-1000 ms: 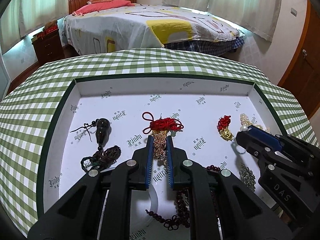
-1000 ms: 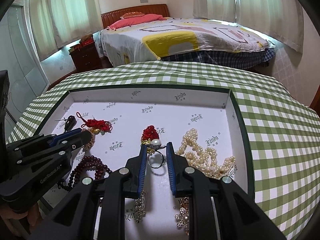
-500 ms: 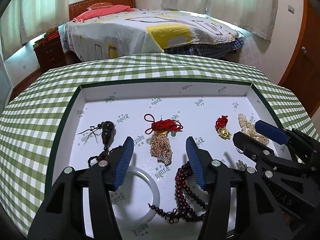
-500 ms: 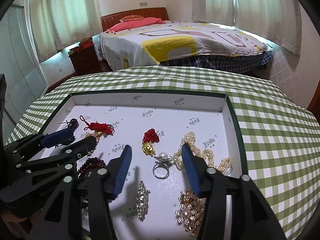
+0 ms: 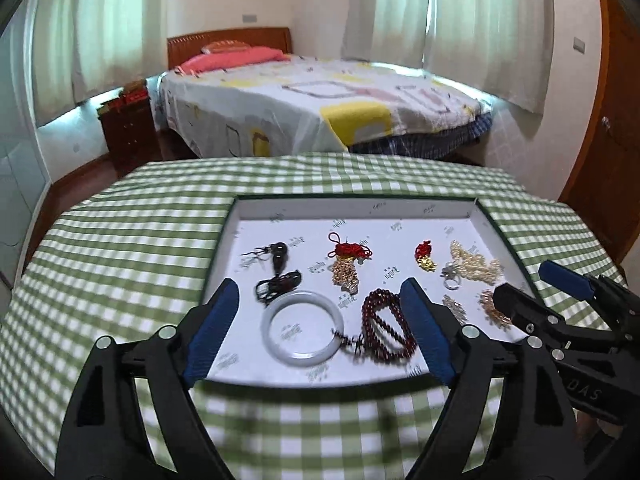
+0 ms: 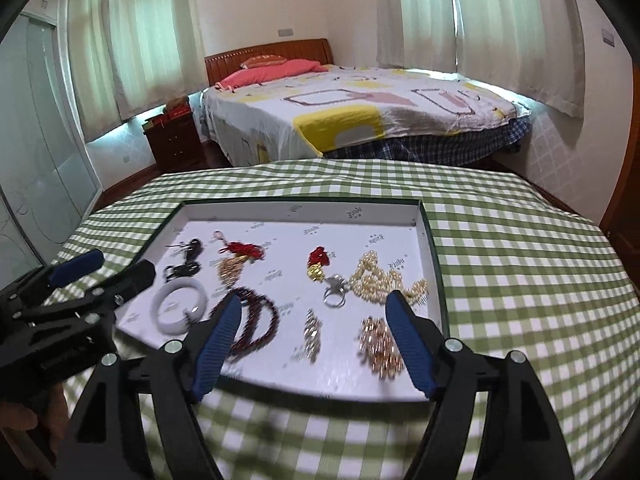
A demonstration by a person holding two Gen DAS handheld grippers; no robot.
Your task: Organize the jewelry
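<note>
A shallow white tray (image 5: 356, 209) (image 6: 304, 208) holds jewelry on a green checked table. In the left wrist view it holds a white bangle (image 5: 303, 327), dark red beads (image 5: 385, 330), a red-and-gold tassel (image 5: 349, 258), a black pendant (image 5: 278, 266), a red-gold charm (image 5: 425, 257), a ring (image 5: 452, 278) and pearls (image 5: 476, 264). My left gripper (image 5: 320, 292) is open and empty above the tray's near edge. My right gripper (image 6: 314, 304) is open and empty above the ring (image 6: 335, 294), a crystal piece (image 6: 312, 334) and a gold brooch (image 6: 382, 348).
The green checked tablecloth (image 5: 120, 248) (image 6: 520, 264) surrounds the tray. A bed (image 5: 320, 108) stands behind the table, with a wooden nightstand (image 5: 128, 128) to its left and a wooden door (image 5: 600, 120) at the right. Each gripper shows in the other's view.
Both grippers opened, letting go of the tassel and the ring, then pulled back and up from the tray. The jewelry stays lying in the tray.
</note>
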